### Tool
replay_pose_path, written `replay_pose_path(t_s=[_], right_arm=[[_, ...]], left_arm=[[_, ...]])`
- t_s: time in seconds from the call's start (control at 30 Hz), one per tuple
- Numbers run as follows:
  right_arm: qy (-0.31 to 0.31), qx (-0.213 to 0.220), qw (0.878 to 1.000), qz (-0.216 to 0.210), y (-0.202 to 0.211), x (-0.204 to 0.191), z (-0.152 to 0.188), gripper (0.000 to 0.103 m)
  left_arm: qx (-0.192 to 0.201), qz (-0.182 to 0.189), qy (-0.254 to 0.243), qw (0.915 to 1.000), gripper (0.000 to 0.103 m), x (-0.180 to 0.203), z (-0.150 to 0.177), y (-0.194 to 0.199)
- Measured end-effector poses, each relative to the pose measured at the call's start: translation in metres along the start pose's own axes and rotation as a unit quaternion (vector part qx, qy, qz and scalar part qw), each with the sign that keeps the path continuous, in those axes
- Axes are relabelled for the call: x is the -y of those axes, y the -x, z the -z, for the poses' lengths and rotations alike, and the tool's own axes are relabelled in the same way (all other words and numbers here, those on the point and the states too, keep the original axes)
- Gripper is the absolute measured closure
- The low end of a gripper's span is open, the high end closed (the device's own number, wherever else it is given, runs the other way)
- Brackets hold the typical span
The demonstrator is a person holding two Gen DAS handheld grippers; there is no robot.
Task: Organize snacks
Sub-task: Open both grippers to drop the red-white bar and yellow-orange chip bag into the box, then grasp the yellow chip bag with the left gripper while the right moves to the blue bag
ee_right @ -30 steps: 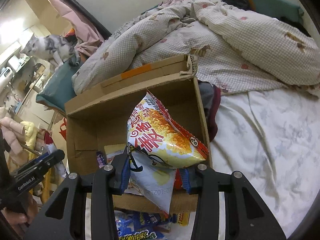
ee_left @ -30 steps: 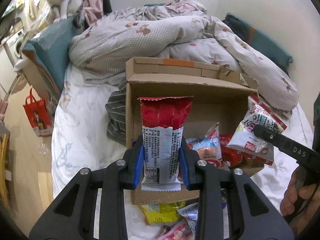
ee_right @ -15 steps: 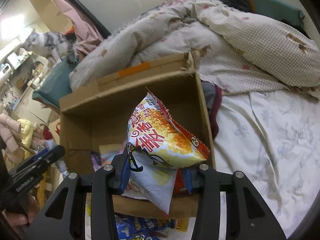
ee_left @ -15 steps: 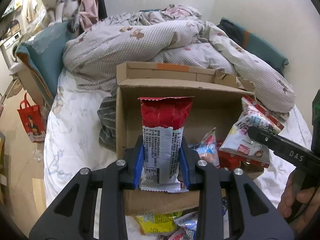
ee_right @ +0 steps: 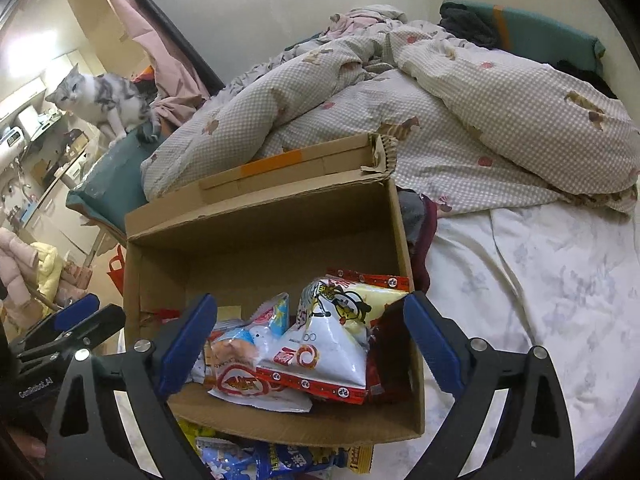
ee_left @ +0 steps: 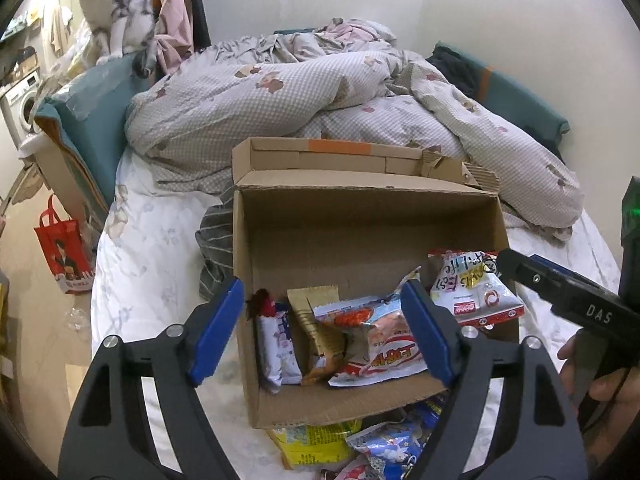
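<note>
Now both the left claw [ee_left: 322, 334] and right claw [ee_right: 310, 344] gape empty above the box's near rim [ee_left: 344, 402].

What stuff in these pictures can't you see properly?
- Snacks on the bed: left wrist view, near wall of the cardboard box and the picture's bottom edge cover most of them.
- Box floor: both views, the snack pile hides what lies underneath.
- Gold packet: left wrist view, print too small to read.
- Dark clothes beside the box: right wrist view, the box wall hides part of them.
</note>
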State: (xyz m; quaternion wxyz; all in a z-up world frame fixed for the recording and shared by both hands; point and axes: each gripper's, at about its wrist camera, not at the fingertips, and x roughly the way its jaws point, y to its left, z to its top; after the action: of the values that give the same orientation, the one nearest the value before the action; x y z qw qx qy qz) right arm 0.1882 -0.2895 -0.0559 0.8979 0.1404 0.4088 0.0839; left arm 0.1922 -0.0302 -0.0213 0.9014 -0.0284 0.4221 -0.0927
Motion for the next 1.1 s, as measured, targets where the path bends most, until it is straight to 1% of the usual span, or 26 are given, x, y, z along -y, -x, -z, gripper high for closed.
replay_pose_path(t_s=[0.07, 0.17, 0.3, 0.37, 0.43, 0.5, 0.6, 0.67, 0.83, 0.9, 0.93, 1.0, 1.03, 1.1], right_arm=[[-0.012, 0.003, 1.0, -0.001, 0.004, 0.004, -0.002, 0.006], [-0.048, 0.007, 0.999, -0.012, 0.013, 0.014, -0.003, 0.006], [-0.07, 0.014, 0.997, -0.015, 0.033, 0.018, -0.003, 0.006], [-0.081, 0.003, 0.996, -0.023, 0.043, 0.018, 0.0, 0.006], [-0.084, -0.002, 0.996, -0.035, 0.053, 0.015, 0.005, 0.006], [-0.076, -0.007, 0.996, -0.036, 0.062, 0.01, 0.014, 0.006], [-0.079, -0.022, 0.996, -0.044, 0.067, 0.007, 0.035, 0.006], [-0.101, -0.043, 0.992, -0.06, 0.066, 0.01, 0.051, 0.006], [-0.166, -0.078, 0.98, -0.073, 0.065, 0.025, 0.082, 0.006], [-0.187, -0.093, 0.975, -0.073, 0.063, 0.03, 0.094, 0.006], [-0.194, -0.098, 0.973, -0.073, 0.062, 0.033, 0.1, 0.006], [-0.206, -0.112, 0.969, -0.073, 0.059, 0.037, 0.11, 0.006], [-0.21, -0.121, 0.968, -0.072, 0.057, 0.039, 0.113, 0.006], [-0.21, -0.124, 0.967, -0.069, 0.055, 0.041, 0.115, 0.006]], left_arm=[[-0.007, -0.002, 0.007, 0.9999, 0.025, -0.005, 0.0, 0.0], [-0.011, -0.006, 0.021, 0.9997, 0.025, -0.015, 0.002, 0.007], [-0.019, -0.009, 0.039, 0.999, 0.025, -0.03, 0.005, 0.02], [-0.022, -0.007, 0.049, 0.9985, 0.025, -0.038, 0.009, 0.028], [-0.032, -0.014, 0.063, 0.9974, 0.025, -0.047, 0.017, 0.034], [-0.047, -0.018, 0.076, 0.9958, 0.025, -0.055, 0.028, 0.038], [-0.072, -0.028, 0.084, 0.9934, 0.025, -0.062, 0.044, 0.042], [-0.088, -0.03, 0.096, 0.991, 0.025, -0.067, 0.057, 0.044], [-0.126, -0.022, 0.141, 0.9817, 0.025, -0.083, 0.085, 0.041], [-0.146, -0.018, 0.148, 0.9779, 0.025, -0.085, 0.093, 0.032], [-0.162, -0.014, 0.153, 0.9747, 0.025, -0.084, 0.096, 0.024], [-0.182, 0.0, 0.176, 0.9674, 0.025, -0.085, 0.102, 0.011], [-0.185, 0.006, 0.187, 0.9647, 0.025, -0.083, 0.103, 0.006], [-0.192, 0.01, 0.18, 0.9647, 0.025, -0.075, 0.105, -0.009]])
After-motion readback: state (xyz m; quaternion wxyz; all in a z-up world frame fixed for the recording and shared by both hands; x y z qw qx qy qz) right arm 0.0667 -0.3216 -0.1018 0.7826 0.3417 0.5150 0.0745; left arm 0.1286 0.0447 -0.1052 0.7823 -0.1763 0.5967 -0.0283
